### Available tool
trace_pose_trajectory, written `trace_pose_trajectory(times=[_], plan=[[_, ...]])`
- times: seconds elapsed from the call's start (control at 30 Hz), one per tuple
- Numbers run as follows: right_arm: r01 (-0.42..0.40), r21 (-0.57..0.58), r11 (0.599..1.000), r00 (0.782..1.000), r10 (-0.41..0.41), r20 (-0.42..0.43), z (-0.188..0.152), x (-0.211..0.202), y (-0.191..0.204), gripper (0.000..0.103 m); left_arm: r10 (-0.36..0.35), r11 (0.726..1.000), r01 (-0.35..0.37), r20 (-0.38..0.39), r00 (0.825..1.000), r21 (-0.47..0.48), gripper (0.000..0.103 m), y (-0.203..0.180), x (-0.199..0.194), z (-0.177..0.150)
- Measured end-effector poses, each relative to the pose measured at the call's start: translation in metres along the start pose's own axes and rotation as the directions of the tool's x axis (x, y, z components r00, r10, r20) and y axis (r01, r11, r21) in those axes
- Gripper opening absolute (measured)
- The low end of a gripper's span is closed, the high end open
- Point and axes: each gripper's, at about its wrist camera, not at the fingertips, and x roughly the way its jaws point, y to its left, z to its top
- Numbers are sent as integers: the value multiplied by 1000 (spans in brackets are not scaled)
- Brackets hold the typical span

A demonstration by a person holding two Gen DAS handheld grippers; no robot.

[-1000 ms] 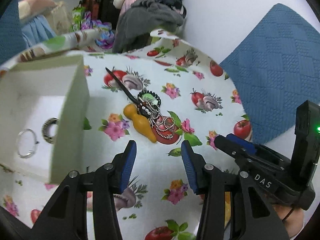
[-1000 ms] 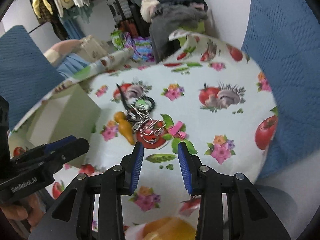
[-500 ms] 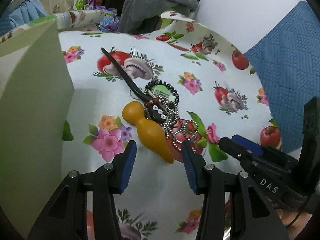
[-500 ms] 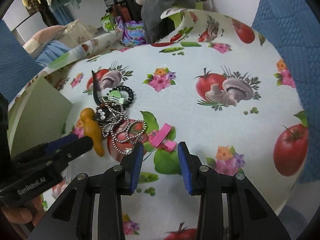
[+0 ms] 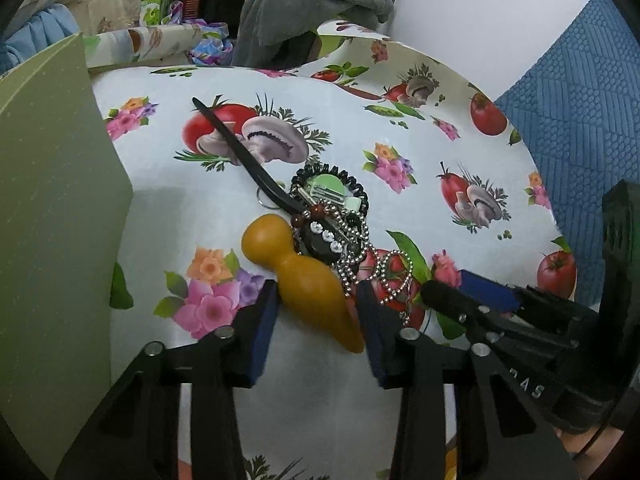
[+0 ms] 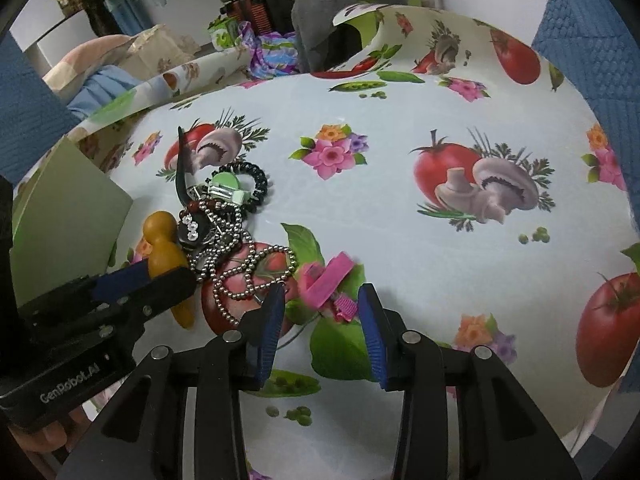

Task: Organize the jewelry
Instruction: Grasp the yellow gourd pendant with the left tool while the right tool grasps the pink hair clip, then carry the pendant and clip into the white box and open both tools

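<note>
A pile of jewelry lies on the patterned tablecloth: a yellow gourd-shaped piece (image 5: 308,280), a silver bead chain (image 5: 376,268), a black rhinestone clip (image 5: 322,240), a black coil hair tie (image 5: 332,188) with a green clip and a long black hairpin (image 5: 240,152). My left gripper (image 5: 316,300) is open, its blue pads on either side of the gourd's thick end. My right gripper (image 6: 322,308) is open around a pink hair clip (image 6: 326,280) lying right of the chain (image 6: 240,264). The gourd also shows in the right wrist view (image 6: 164,252).
A pale green box wall (image 5: 52,208) stands close on the left. The tablecloth's edge curls up at the back (image 5: 400,60), with clothes and clutter behind it. A blue quilted surface (image 5: 580,100) lies to the right.
Both grippers moved forward and down toward the pile. The left now straddles the gourd, the right now straddles the pink clip. Both stayed open.
</note>
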Motion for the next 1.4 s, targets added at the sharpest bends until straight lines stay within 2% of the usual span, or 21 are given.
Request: trace_pose_trajectory(times=[0.03, 0.2, 0.63, 0.77, 1.03, 1.27, 1.4], plan=[[3, -5, 1000, 1000, -4, -6, -1, 2, 1, 28, 3, 1000, -3, 0, 1000, 7, 35, -1, 1, 0], [12, -20, 1000, 1000, -12, -3, -3, 2, 3, 10, -19, 1000, 19, -7, 1000, 11, 35, -2, 2, 0], [26, 9, 1000, 997, -26, 71, -10, -21, 3, 8, -87, 996, 87, -29, 996, -8, 34, 2, -24, -2], [34, 23, 999, 995, -36, 90, -13, -35, 6, 8, -89, 996, 90, -46, 995, 27, 34, -3, -35, -1], [69, 40, 997, 988, -74, 137, -12, -75, 23, 8, -118, 991, 120, -41, 992, 65, 34, -7, -77, 1], [68, 80, 994, 980, -81, 182, -14, -119, 36, 8, -129, 985, 127, 2, 992, 120, 34, -15, -127, 9], [65, 97, 993, 980, -82, 180, -15, -133, 41, 8, -132, 984, 128, 26, 991, 127, 34, -16, -152, 19]])
